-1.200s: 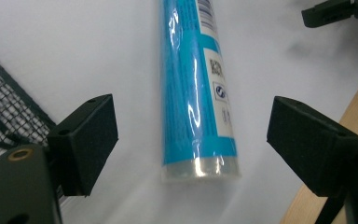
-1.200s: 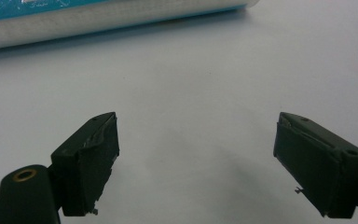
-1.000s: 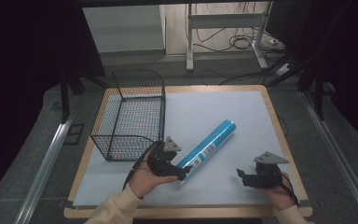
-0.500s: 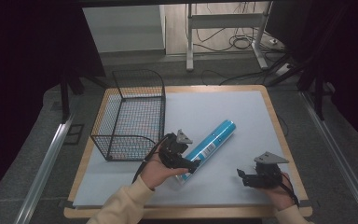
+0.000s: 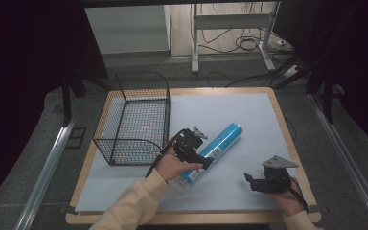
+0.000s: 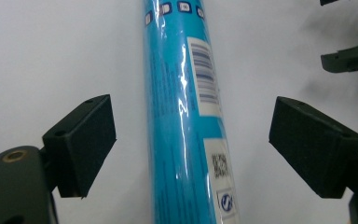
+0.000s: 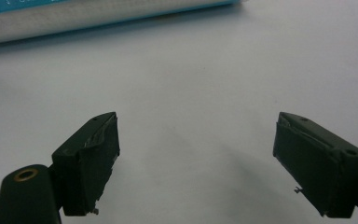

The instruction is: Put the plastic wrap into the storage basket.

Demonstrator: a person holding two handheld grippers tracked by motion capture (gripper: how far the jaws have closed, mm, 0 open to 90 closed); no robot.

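Grasp not yet made on the long blue cylindrical tube point(image 6: 186, 116).
The tube lies flat on the pale surface point(image 5: 249, 120) between the left gripper's point(image 5: 197, 152) wide-apart jaws, untouched; the black wire basket point(image 5: 134, 117) just beyond that gripper looks empty. The left hand point(image 5: 175, 164) angles down over the tube; the right gripper point(image 5: 263, 182), jaws apart, rests low, well aside.

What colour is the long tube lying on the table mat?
Bright blue, with white label patches carrying a barcode; the tube shows best in the left gripper view.
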